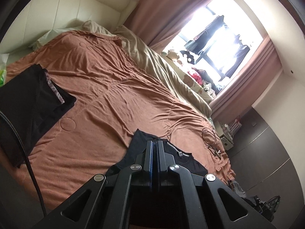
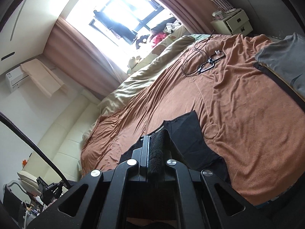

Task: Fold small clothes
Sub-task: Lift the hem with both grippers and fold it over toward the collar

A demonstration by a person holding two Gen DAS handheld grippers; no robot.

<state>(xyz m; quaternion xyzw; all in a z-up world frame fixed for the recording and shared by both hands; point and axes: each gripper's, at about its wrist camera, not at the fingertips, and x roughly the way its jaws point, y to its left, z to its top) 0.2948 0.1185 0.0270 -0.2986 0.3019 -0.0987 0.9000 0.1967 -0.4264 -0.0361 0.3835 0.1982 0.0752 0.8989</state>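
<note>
A small black garment (image 1: pixel 183 158) lies on the brown bedspread (image 1: pixel 106 87) under my left gripper (image 1: pixel 154 143). The left jaws are pressed together, and I cannot see cloth between them. In the right wrist view the same black garment (image 2: pixel 188 131) hangs from my right gripper (image 2: pixel 155 133), which is shut on a thick fold of its edge. A pile of dark folded clothes (image 1: pixel 32 95) sits at the left of the bed.
A beige quilt (image 1: pixel 158 63) and plush toys (image 1: pixel 175 55) lie along the window side. Black cables and a clip (image 2: pixel 205 64) rest on the bedspread (image 2: pixel 247 105). A grey garment (image 2: pixel 286 57) lies at the right edge. A white nightstand (image 2: pixel 234 21) stands beyond the bed.
</note>
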